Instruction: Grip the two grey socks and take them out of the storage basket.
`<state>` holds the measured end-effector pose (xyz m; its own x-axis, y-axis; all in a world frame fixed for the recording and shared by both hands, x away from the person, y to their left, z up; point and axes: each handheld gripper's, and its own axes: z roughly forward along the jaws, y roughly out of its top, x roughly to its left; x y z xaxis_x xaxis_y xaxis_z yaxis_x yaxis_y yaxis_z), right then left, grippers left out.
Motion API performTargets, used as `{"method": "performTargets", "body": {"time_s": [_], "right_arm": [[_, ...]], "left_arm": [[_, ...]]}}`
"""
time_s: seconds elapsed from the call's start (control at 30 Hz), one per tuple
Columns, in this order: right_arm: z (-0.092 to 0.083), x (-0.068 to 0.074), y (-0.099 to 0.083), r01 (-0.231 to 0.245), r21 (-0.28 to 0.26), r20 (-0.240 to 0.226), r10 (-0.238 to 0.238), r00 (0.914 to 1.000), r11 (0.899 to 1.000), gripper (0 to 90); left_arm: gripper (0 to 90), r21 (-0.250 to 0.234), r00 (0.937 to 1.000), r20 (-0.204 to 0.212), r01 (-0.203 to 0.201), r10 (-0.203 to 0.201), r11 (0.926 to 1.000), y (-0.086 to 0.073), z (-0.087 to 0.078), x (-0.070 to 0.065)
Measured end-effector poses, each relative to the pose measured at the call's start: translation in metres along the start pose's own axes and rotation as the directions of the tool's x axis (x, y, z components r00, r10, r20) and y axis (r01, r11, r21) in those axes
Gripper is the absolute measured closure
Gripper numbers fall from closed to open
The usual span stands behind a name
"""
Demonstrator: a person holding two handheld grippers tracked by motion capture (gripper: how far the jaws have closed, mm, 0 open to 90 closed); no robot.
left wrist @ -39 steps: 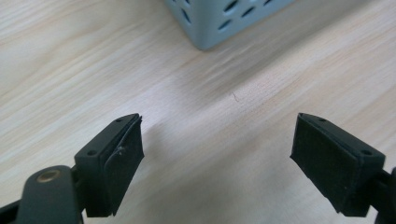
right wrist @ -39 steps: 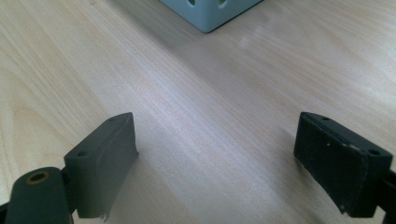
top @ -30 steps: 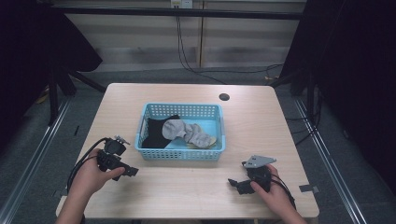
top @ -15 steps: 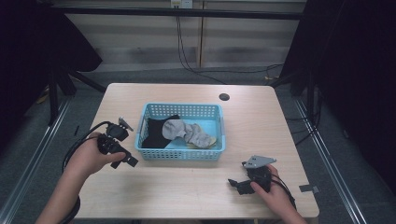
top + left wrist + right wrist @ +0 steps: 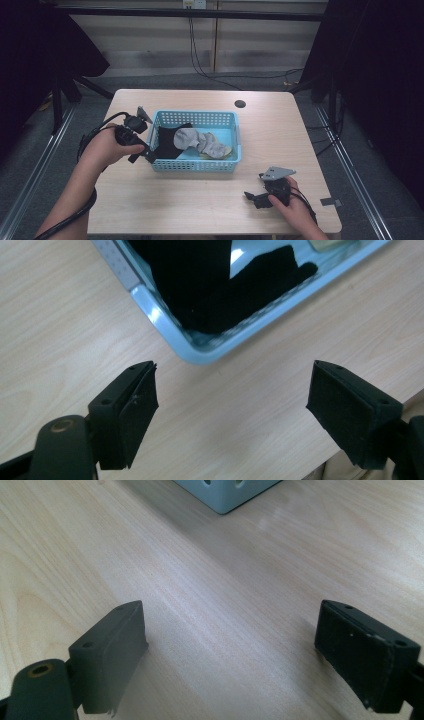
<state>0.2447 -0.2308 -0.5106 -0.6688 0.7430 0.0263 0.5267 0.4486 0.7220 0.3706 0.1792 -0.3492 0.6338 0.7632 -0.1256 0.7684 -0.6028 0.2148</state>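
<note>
A light blue plastic basket (image 5: 195, 166) stands in the middle of the wooden table. Inside lie a black sock (image 5: 170, 140) on the left and grey socks (image 5: 205, 142) on the right. My left gripper (image 5: 143, 156) hovers at the basket's front left corner, open, with nothing between its jaws. In the left gripper view the gripper (image 5: 232, 380) looks down on the basket's corner rim (image 5: 200, 352) and the black sock (image 5: 210, 285). My right gripper (image 5: 252, 199) rests on the table at the front right, open and empty. In the right gripper view the gripper (image 5: 230, 625) faces bare wood, with a basket corner (image 5: 225, 492) farther off.
A small dark round hole (image 5: 240, 104) sits in the tabletop behind the basket. A grey tape mark (image 5: 327, 202) lies near the front right edge. Cables trail from both grippers, and black curtains hang at both sides of the table.
My left hand has lifted off the table and moved forward and right, up to the basket's left front corner. The right hand and the socks have stayed put.
</note>
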Motion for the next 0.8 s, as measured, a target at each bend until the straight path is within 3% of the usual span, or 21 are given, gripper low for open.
{"method": "performTargets", "body": {"time_s": [0.23,0.8], "right_arm": [[0.0,0.0,0.0,0.0,-0.001,0.0,0.0,1.0,1.0,12.4],[0.0,0.0,0.0,0.0,0.0,-0.001,0.0,1.0,1.0,12.3]], "left_arm": [[21.0,-0.011,1.0,-0.007,-0.002,0.002,0.9999,0.021,0.003,-0.002],[21.9,-0.029,0.9994,-0.023,-0.027,0.027,0.9992,0.069,0.038,-0.01]]}}
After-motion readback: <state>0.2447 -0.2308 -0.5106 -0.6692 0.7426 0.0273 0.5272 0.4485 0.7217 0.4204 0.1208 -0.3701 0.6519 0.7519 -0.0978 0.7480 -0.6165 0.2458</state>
